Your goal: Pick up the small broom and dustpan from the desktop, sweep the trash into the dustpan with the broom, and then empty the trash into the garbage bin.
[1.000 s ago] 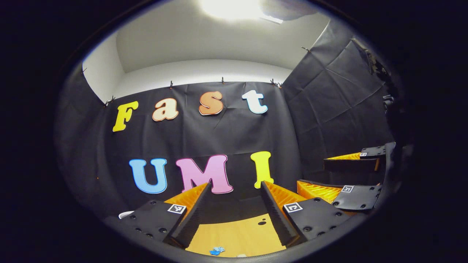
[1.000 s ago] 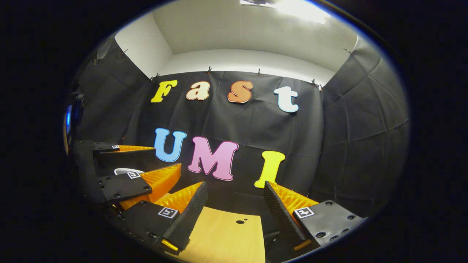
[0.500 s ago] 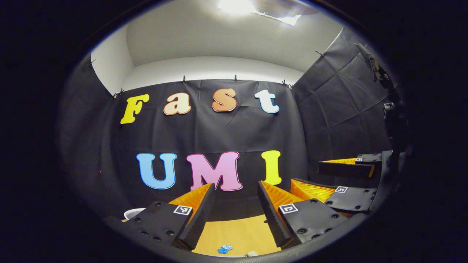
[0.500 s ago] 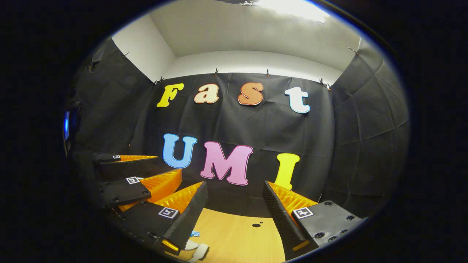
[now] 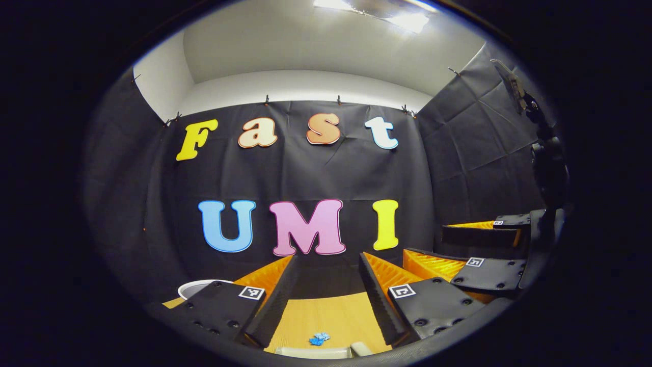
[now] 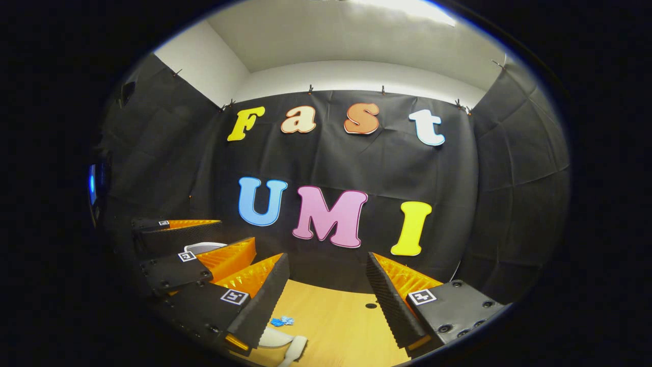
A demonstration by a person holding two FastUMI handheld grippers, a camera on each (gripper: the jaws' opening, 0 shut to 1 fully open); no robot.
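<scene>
Partly cut off at frame edge, white dustpan (image 6: pixel 277 340) beside blue trash (image 6: pixel 281 321) on counter (image 6: pixel 336 326); L tongs (image 5: pixel 326 298) & R tongs (image 6: pixel 326 300) both apart, empty.

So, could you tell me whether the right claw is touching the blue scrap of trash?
Apart. In the right gripper view the right claw is open, and bare desktop separates its fingers from the blue scrap.

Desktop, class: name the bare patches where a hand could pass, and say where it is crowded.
In the right gripper view, bare wood desktop lies between the right tool and its fingers, from the dark hole back to the black cloth. It is crowded near the left finger: blue trash and a white object. The left tool frames a bare strip beyond the trash.
</scene>
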